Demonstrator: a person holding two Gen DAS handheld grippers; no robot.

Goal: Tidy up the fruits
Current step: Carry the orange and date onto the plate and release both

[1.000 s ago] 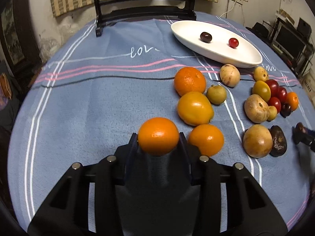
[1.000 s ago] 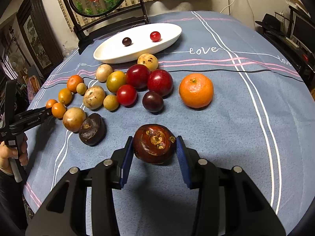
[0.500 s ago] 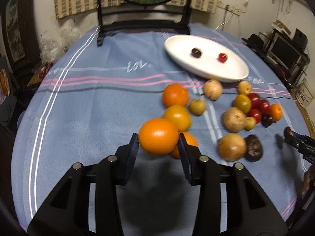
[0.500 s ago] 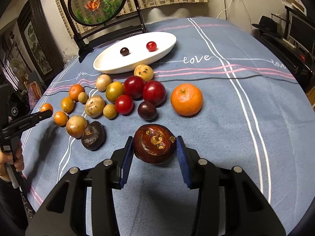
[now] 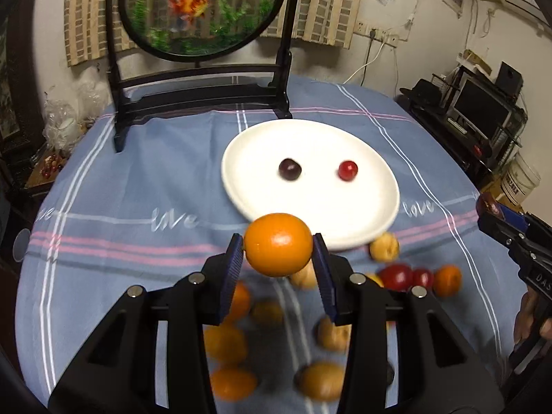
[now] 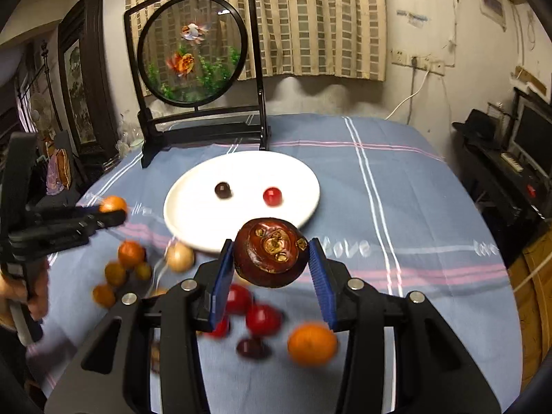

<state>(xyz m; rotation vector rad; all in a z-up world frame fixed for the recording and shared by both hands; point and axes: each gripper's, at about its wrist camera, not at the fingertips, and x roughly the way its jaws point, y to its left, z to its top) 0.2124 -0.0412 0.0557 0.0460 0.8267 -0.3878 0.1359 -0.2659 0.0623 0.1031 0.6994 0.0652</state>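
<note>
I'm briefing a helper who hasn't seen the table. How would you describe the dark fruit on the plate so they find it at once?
Find the round fish screen at the table's far end; the white plate lies just in front of it. Two small round fruits sit apart on it. The dark fruit is the left one, near black, unlike the bright red fruit beside it.

Each camera sits just behind its tongs, looking forward and down along them. Both views share the plate (image 5: 241, 186) (image 6: 183, 203) ahead, the fish screen (image 5: 203, 10) (image 6: 193, 51) beyond, and fruit below.
</note>
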